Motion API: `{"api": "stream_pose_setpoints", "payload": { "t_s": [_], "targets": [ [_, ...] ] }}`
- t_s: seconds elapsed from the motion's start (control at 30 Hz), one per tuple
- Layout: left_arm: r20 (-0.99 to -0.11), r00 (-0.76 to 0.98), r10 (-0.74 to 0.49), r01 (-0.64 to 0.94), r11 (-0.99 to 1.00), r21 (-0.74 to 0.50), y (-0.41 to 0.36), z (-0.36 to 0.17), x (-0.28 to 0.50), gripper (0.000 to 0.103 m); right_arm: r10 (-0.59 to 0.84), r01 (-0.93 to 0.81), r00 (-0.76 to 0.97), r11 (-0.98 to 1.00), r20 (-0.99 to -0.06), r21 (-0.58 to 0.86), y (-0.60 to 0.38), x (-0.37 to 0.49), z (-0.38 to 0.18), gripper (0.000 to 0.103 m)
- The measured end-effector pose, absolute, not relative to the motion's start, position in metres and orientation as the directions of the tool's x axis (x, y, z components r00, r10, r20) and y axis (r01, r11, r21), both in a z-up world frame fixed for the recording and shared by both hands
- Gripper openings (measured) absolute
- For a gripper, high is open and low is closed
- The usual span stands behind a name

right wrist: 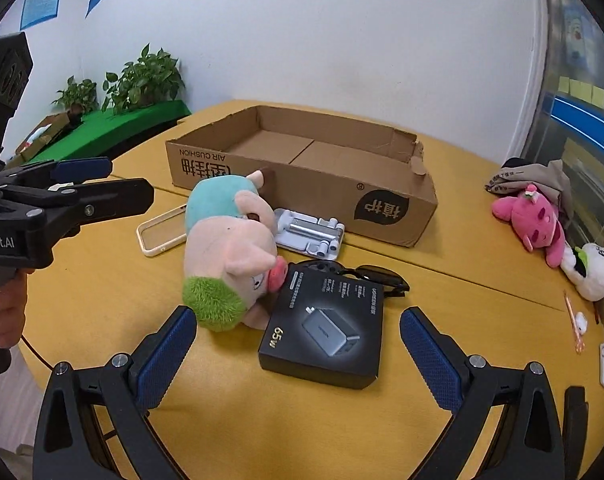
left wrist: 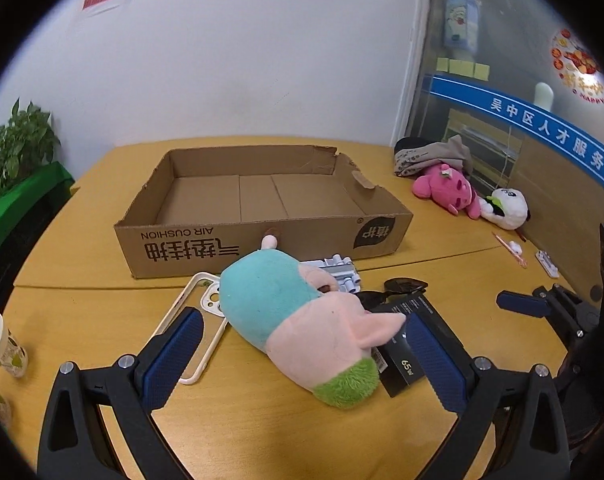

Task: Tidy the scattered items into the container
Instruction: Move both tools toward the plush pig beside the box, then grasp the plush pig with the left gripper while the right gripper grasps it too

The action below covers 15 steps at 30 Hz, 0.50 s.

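An open cardboard box lies on the yellow table, nothing showing inside. In front of it lie a pig plush, a clear phone case, a grey stand, sunglasses and a black 65W charger box. My left gripper is open, its fingers either side of the plush. My right gripper is open, just short of the charger box.
At the right edge lie a pink plush, a panda plush, a folded cloth, a pen and a small white piece. A paper cup stands at the left.
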<state>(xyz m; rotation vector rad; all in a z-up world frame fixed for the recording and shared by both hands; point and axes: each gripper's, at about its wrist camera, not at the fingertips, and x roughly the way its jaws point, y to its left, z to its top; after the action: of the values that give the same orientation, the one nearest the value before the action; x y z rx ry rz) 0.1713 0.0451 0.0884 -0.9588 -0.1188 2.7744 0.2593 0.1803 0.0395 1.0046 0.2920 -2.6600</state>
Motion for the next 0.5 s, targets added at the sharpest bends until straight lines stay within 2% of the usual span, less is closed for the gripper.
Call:
{"api": "stream_pose_setpoints", "payload": {
  "t_s": [0.2, 0.5],
  "targets": [
    [-0.656, -0.720, 0.226, -0.104, -0.970, -0.220, 0.019, 0.075, 0.148, 0.101, -0.235, 0.377, -0.677, -0.925, -0.697, -0.054, 0.161, 0.233, 0.035, 0.103],
    [-0.683, -0.673, 0.284, -0.086, -0.947, -0.310, 0.004, 0.065, 0.122, 0.101, -0.257, 0.433, -0.617, -0.900, -0.744, -0.049, 0.139, 0.201, 0.021, 0.103]
  ]
}}
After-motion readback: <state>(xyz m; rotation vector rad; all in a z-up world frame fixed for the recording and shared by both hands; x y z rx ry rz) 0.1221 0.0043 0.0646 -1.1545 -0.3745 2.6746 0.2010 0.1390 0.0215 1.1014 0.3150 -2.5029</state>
